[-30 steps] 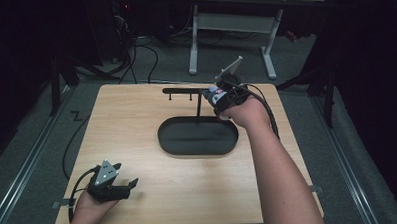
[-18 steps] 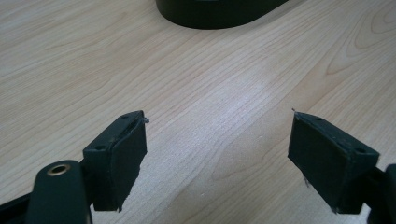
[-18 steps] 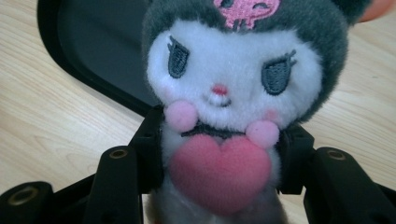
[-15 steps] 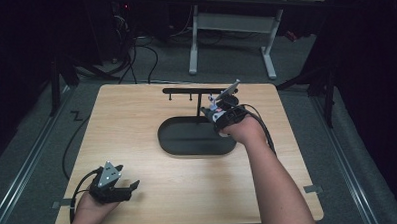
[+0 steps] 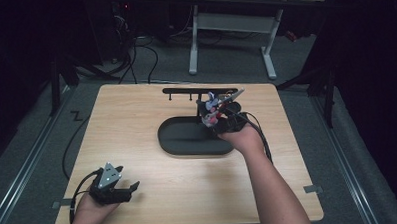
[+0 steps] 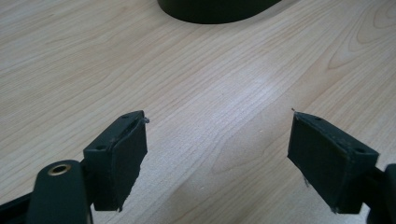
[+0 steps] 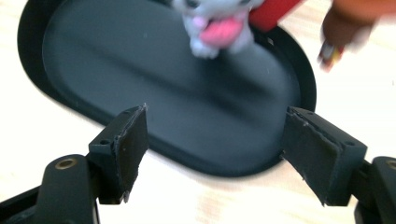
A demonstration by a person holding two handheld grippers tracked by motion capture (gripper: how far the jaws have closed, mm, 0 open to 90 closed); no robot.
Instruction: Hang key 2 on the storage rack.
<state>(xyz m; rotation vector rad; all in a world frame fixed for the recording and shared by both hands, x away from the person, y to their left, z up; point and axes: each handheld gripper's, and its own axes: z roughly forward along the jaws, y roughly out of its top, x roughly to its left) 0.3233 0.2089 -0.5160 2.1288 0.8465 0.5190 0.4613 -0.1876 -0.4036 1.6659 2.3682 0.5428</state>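
Right gripper view, jaws just opened, toy (image 7: 217, 21) over tray (image 7: 93, 56)

The left gripper (image 5: 131, 186) is held low at the near left, its black jaws spread wide with nothing between them. The right gripper (image 5: 210, 113) is carried on an outstretched forearm, its jaws having just been opened, nothing gripped between the pads.
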